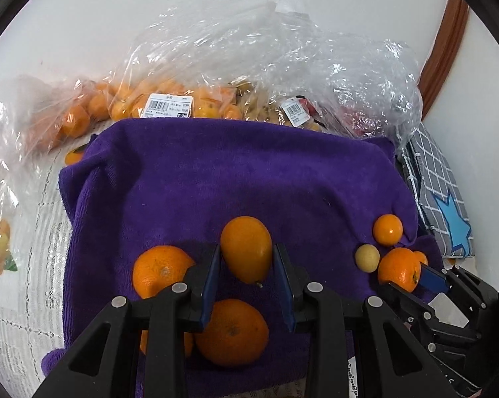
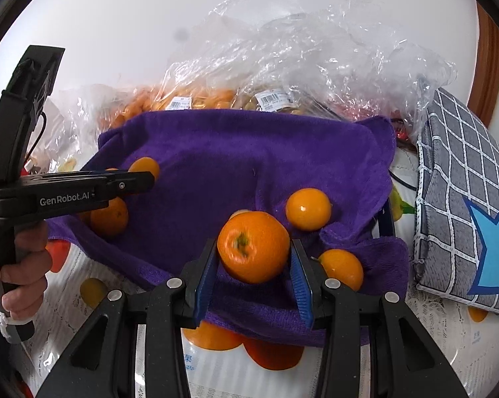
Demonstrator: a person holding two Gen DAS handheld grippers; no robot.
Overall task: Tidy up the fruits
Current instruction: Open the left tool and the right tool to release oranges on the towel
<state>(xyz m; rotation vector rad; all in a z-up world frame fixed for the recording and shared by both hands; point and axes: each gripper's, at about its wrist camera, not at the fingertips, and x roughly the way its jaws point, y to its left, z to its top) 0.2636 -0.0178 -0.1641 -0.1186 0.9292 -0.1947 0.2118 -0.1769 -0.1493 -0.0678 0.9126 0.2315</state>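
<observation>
Over the purple towel [image 1: 216,172], the left gripper [image 1: 247,258] clamps an oval kumquat [image 1: 246,248] and the right gripper [image 2: 253,252] clamps a mandarin [image 2: 252,247], so both look mid-carry, each next needing a spot among matching fruit on that towel.

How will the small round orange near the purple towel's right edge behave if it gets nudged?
The small round orange would probably roll readily: it looks near-spherical with a glossy skin. The purple towel is soft and rumpled, which might slow it. Sitting by the towel's edge, it could roll off.
</observation>
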